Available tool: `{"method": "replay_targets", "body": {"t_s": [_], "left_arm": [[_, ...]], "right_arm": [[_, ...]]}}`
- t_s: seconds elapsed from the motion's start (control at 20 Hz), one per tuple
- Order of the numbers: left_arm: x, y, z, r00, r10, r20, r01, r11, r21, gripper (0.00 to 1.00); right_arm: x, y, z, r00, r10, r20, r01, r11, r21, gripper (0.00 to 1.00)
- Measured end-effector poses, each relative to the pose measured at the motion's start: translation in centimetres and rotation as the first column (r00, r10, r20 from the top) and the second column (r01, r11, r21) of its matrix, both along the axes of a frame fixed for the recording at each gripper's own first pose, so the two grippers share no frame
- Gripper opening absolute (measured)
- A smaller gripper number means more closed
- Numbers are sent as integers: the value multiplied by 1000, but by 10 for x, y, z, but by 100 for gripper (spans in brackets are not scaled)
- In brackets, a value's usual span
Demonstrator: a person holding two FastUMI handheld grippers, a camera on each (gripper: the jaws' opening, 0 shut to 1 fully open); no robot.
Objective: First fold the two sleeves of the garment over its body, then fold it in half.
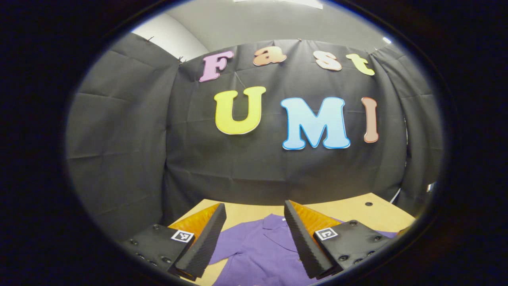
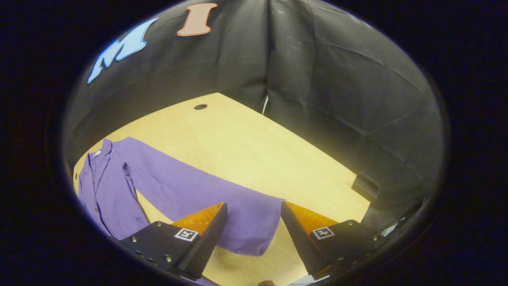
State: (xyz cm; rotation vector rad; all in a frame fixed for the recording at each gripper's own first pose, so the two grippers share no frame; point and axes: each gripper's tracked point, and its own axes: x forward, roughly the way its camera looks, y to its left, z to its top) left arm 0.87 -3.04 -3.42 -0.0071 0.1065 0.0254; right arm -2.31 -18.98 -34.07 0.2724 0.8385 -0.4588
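Using the table [image 2: 246, 139] as my reference. Purple shirt [image 2: 107, 186] lies flat on it, collar toward the back wall, sleeves still spread out, nothing folded over the body.

Left gripper [image 1: 254, 242]: I see both fingers spread wide, nothing between them but air. It's above the table's near side, looking mostly at the black cloth wall [image 1: 119, 139], so it sits fairly level. The shirt's collar [image 1: 274, 222] and upper chest show in the gap between the 2 fingers, lower down on the table. 1 shoulder and the start of a sleeve run out under the finger [image 1: 206, 238] on the view's left. I can't tell any contact; the fingers look to be clear of the fabric.

Right gripper [image 2: 254, 238]: also wide apart, gripping nothing. It's over the table's near edge, tilted down at the tabletop. The long sleeve [image 2: 206, 194] runs from the shirt body diagonally across the table toward this gripper, and its cuff end [image 2: 254, 234] sits right in the gap between the 2 fingers, flat on the wood. Cuff edge falls a bit closer to the finger [image 2: 297, 234] on the view's right. Whether the tips touch cloth I can't tell; neither finger presses on it.

Shirt body is at the table's far-left part in the right gripper view, button placket visible. Small dark hole [image 2: 201, 107] in the table near the back wall, well apart from the shirt.
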Motion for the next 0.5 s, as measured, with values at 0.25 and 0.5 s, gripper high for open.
{"method": "replay_targets", "body": {"t_s": [0.25,0.5], "left_arm": [[-8,1,-3,1000,5,-7,-5,1000,-4,95],[-13,7,-6,1000,12,-8,-12,1000,-2,95]], "right_arm": [[-4,1,-25,997,-36,-63,41,996,76,88],[-8,7,-36,995,-49,-87,59,991,122,90]]}}
